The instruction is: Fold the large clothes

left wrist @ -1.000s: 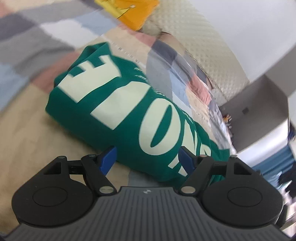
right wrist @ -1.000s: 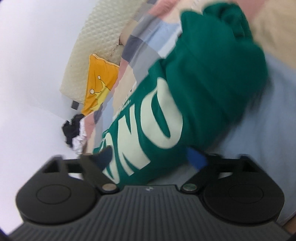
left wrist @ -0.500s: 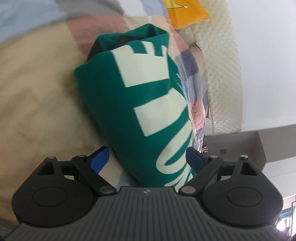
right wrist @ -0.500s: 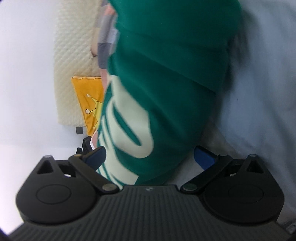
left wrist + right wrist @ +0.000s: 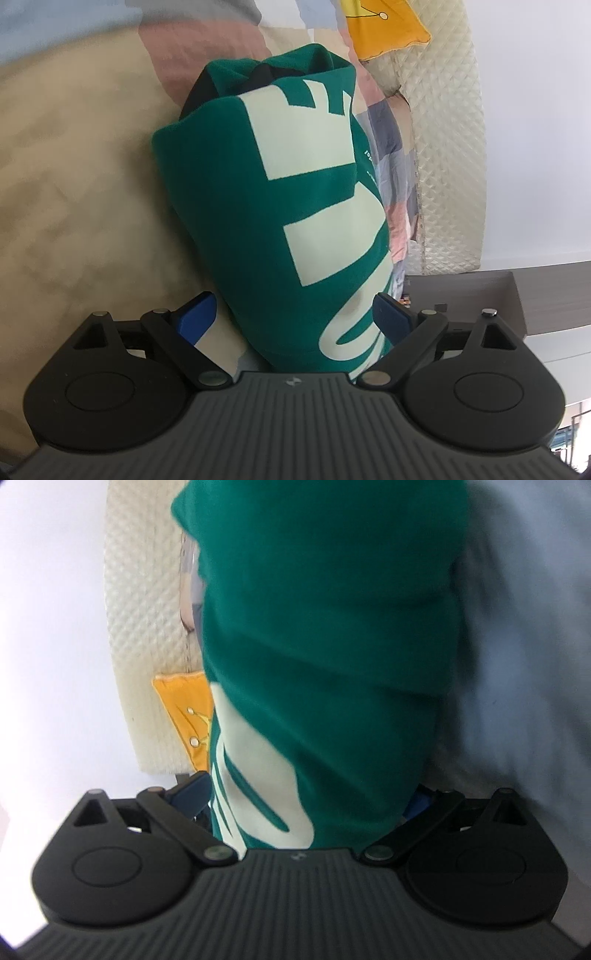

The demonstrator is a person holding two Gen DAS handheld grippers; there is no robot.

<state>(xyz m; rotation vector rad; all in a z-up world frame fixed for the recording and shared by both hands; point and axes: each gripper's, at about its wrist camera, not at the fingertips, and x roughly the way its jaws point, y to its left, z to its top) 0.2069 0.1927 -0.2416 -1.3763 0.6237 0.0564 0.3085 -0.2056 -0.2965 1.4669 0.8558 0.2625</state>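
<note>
A green sweatshirt [image 5: 280, 206] with big cream letters lies folded into a thick bundle on the patchwork bed cover [image 5: 74, 184]. My left gripper [image 5: 293, 314] is rolled on its side at one end of the bundle. Its jaws stand wide, with the bundle's end between the blue pads [image 5: 195, 314] and a thin gap at the bed-side pad. At the other end, the sweatshirt [image 5: 325, 646] fills the space between the wide jaws of my right gripper [image 5: 306, 797]. Cloth hides most of the bed-side pad there.
A yellow cushion [image 5: 384, 26] leans against the cream quilted headboard [image 5: 447, 147] at the head of the bed; both show again as the cushion [image 5: 184, 709] and headboard [image 5: 144, 627]. A white wall rises behind. Dark furniture [image 5: 517, 295] stands beyond the bed.
Both grippers rolled onto their sides and came down against the bundle's two ends. Their jaws spread wider, and the bundle now sits between them.
</note>
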